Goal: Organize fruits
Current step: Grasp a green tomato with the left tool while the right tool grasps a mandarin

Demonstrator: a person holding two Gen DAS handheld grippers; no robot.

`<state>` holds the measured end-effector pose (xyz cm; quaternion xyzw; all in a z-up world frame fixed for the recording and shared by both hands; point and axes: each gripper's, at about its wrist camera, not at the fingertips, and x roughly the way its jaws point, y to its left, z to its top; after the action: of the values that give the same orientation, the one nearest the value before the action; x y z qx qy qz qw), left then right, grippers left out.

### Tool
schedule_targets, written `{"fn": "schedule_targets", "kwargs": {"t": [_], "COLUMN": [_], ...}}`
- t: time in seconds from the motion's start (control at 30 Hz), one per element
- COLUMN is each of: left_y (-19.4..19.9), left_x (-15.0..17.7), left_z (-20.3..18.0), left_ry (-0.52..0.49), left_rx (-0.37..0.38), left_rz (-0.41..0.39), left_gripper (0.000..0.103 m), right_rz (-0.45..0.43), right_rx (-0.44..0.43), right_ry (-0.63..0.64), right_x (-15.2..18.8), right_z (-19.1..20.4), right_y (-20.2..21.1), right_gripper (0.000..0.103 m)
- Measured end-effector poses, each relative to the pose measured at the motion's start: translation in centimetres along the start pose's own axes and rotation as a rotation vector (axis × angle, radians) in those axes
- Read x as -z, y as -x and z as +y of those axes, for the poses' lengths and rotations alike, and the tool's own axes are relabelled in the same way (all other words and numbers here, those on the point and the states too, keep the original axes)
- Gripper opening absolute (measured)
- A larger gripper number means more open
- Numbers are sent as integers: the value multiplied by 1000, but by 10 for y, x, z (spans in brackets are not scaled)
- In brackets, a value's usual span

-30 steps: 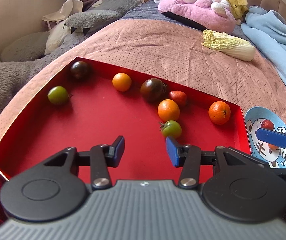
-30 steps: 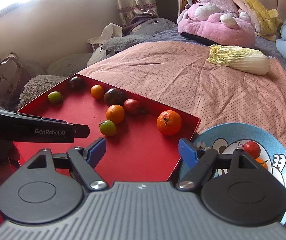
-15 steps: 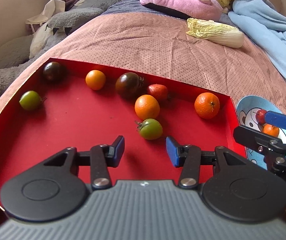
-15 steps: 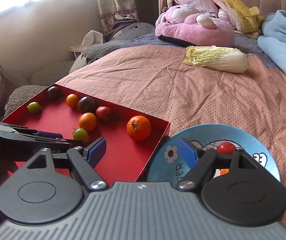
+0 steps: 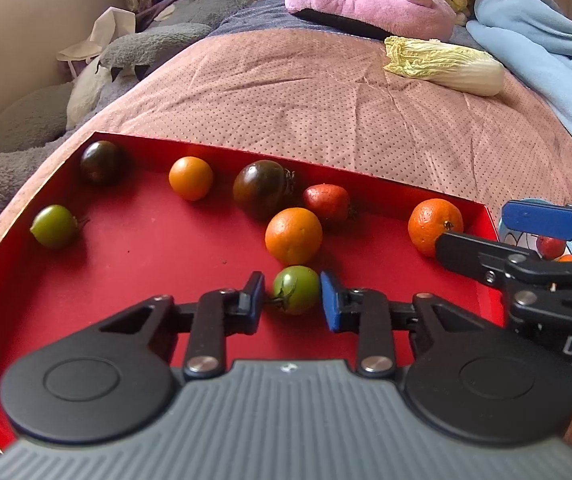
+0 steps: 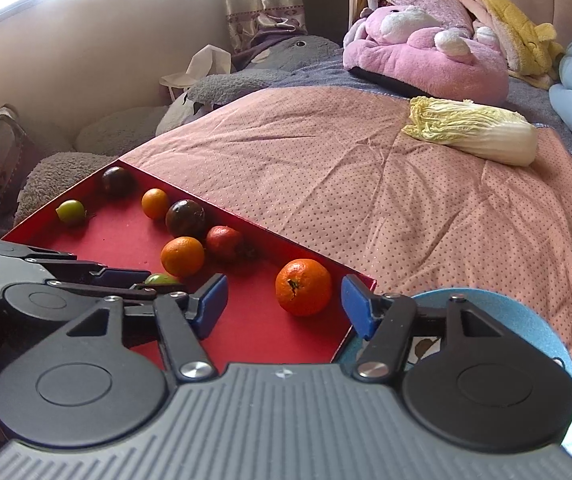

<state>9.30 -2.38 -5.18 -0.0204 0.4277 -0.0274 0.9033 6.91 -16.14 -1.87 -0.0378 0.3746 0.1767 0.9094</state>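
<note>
A red tray [image 5: 133, 264] on the bed holds several fruits. My left gripper [image 5: 292, 300] is open with its jaws on either side of a green tomato [image 5: 296, 289], with gaps showing. My right gripper [image 6: 283, 306] is open and empty, just in front of an orange mandarin [image 6: 304, 287] near the tray's right corner. Further in lie an orange [image 5: 294, 235], a red tomato [image 5: 326, 202], a dark tomato [image 5: 262, 188], a small orange fruit [image 5: 190, 178], another dark tomato [image 5: 99, 161] and a second green tomato [image 5: 53, 226]. A blue cartoon plate [image 6: 526, 320] right of the tray holds a red fruit [image 5: 550, 246].
A napa cabbage [image 6: 474, 134] lies on the pink bedspread [image 6: 366, 184] behind the tray. A pink plush toy [image 6: 422, 44], grey plush toys [image 6: 245, 80] and a blue blanket [image 5: 546, 52] sit further back. The tray's raised right wall [image 6: 358, 280] separates it from the plate.
My left gripper moved forward so the green tomato now sits between its jaws. My right gripper swung left from over the plate toward the mandarin in the tray.
</note>
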Motion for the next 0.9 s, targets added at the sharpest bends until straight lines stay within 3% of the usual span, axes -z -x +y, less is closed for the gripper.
{"fn": "schedule_targets", "kwargs": {"t": [0.23,0.5,0.9], "left_y": [4,3,7], "left_x": [0,0,0], "left_z": [14,16,19], "left_ry": [62,72,77], "left_rx": [-7,-2,-11], "left_rz": [7,6,-5], "left_gripper": [31,31,32], "right_rz": [77,124,55], "right_rx": [48,82,-5], "right_ry": [24,27,-23], "right_x": [-3,-3,3], "right_z": [3,2,16], "right_y": [-34,-62,-12], "right_gripper": [52,45,45]}}
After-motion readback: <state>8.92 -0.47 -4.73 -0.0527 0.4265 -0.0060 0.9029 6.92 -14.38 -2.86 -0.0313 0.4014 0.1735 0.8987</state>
